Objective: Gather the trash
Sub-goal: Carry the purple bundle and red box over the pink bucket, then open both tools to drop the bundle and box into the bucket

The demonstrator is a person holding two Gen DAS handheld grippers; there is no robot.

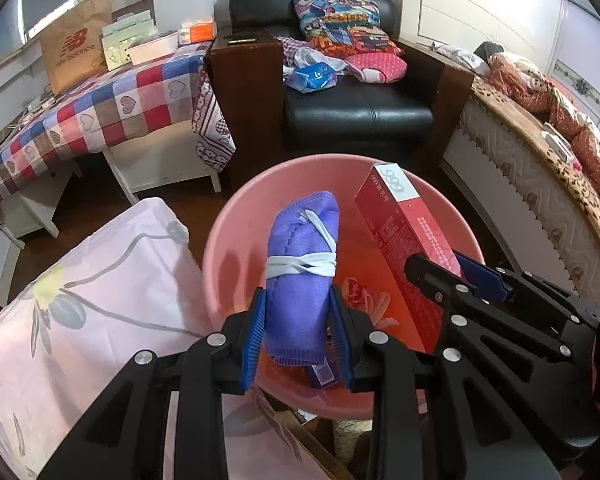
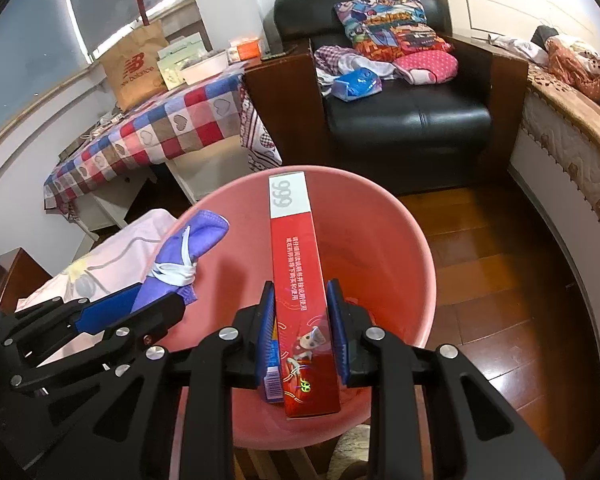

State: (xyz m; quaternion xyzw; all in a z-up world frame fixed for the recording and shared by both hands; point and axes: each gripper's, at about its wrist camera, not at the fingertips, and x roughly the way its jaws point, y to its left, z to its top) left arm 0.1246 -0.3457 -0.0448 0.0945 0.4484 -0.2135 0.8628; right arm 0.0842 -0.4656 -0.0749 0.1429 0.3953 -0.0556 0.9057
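Wood floor [image 2: 500, 280] | pink basin [image 2: 412, 264] | black armchair [image 2: 400, 120] behind

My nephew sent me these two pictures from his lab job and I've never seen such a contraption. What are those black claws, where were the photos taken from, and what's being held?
There is no robot here: a person holds a two-finger gripper in each hand, each carrying a fisheye camera that looks along its fingers. One picture comes from the left one, the other from the right.

The left gripper is clamped on a rolled purple face mask bound by its white straps. The right gripper is clamped on a red 999 medicine box. Both hang over a pink basin with a small wrapper inside. Behind stands a black armchair.
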